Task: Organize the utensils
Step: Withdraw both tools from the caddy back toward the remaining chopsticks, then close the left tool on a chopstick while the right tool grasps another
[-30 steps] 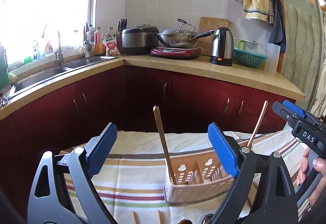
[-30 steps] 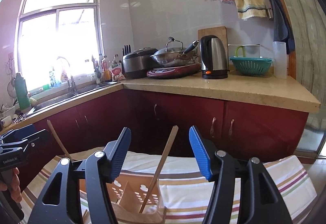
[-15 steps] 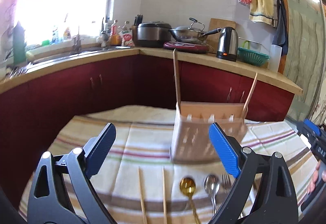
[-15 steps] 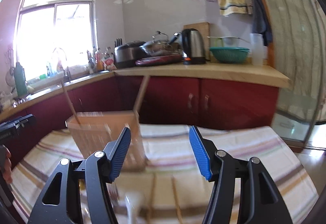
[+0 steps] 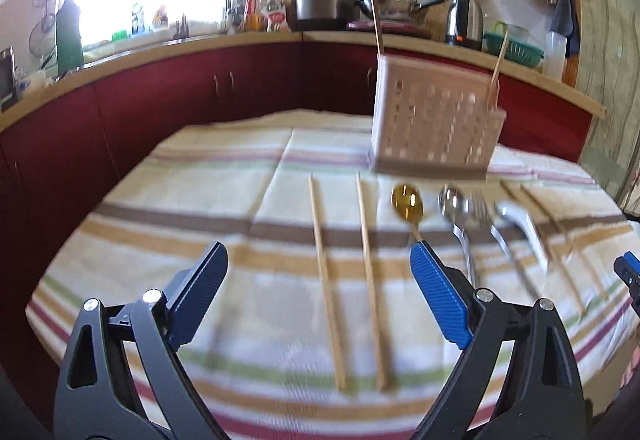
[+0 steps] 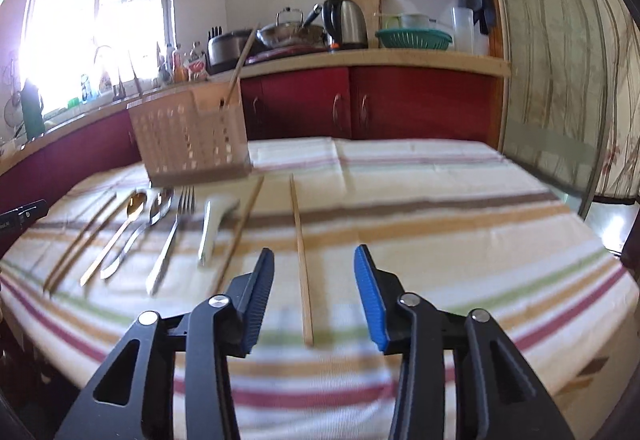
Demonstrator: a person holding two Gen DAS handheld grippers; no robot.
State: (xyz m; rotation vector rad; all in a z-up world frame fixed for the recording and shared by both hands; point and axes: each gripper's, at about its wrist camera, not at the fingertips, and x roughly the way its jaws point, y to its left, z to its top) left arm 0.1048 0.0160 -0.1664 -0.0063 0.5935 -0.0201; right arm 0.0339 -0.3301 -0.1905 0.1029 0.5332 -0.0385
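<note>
Your left gripper [image 5: 319,292] stands wide open above the striped cloth [image 5: 224,200], nothing between its blue pads. In the left wrist view, two wooden chopsticks [image 5: 346,280] lie side by side on the cloth ahead of it. To their right lie a gold spoon [image 5: 407,202], a silver spoon [image 5: 454,206], a fork and a white spoon [image 5: 520,224], all blurred. Behind them stands the beige utensil basket [image 5: 434,124] with two chopsticks upright in it.

In the right wrist view, your right gripper [image 6: 314,300] is narrower and its jaws are closing. A single chopstick [image 6: 301,256] lies on the cloth in line with the gap, but the pads do not press it. The basket [image 6: 192,136] sits at the far left, the cutlery row in front of it.
</note>
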